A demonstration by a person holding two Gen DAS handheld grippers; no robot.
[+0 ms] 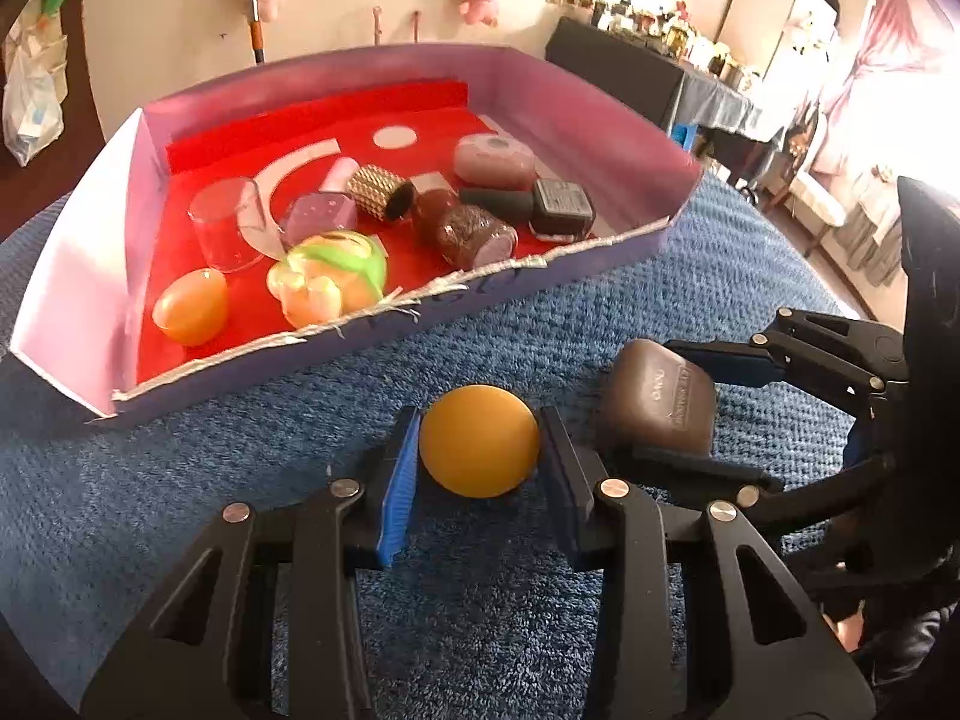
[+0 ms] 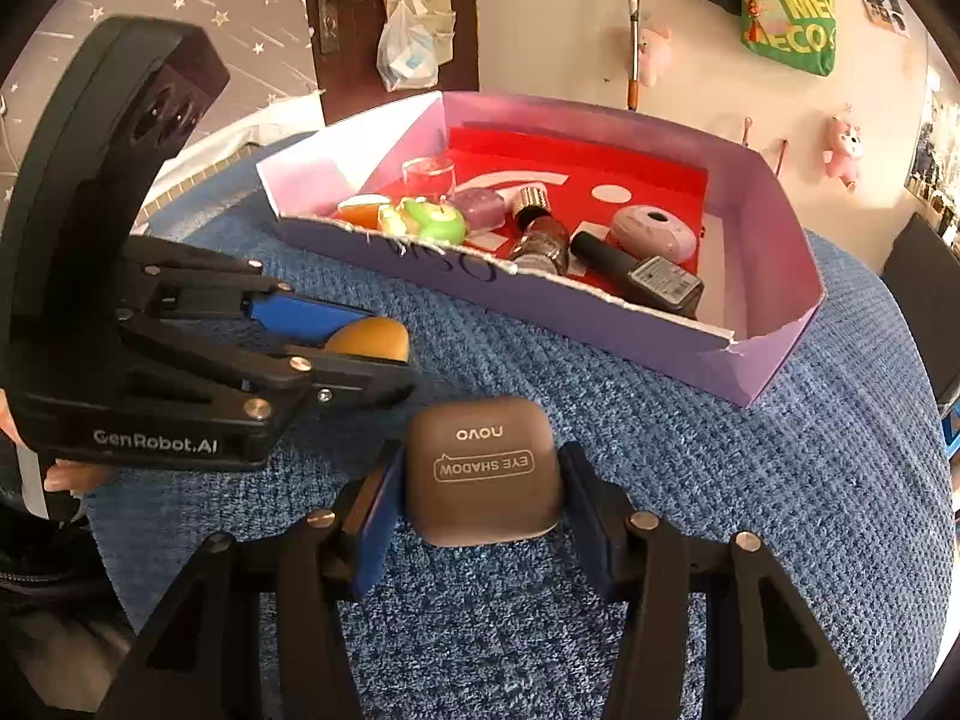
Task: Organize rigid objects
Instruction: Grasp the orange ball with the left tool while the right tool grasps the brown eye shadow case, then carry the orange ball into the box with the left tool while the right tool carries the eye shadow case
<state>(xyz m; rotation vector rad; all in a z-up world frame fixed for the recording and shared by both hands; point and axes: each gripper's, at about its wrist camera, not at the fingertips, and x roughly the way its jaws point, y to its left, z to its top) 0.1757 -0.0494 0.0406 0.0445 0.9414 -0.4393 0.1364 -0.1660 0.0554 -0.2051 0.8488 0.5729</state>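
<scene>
My left gripper (image 1: 479, 450) is shut on an orange egg-shaped ball (image 1: 479, 441), just above the blue cloth; it also shows in the right wrist view (image 2: 369, 339). My right gripper (image 2: 483, 480) is shut on a brown eye shadow case (image 2: 483, 471), seen beside the left gripper in the left wrist view (image 1: 657, 405). Beyond both stands a purple cardboard box (image 1: 420, 306) with a red floor, holding several items: an orange egg (image 1: 191, 306), a green-and-peach toy (image 1: 327, 279), a clear cup (image 1: 225, 231), nail polish bottles (image 1: 561, 210) and a pink compact (image 1: 495, 162).
A blue textured cloth (image 1: 180, 480) covers the round table. The box's near wall (image 2: 540, 300) is low and torn. A black table with bottles (image 1: 630, 60) stands at the back right. Plush toys and bags hang on the wall.
</scene>
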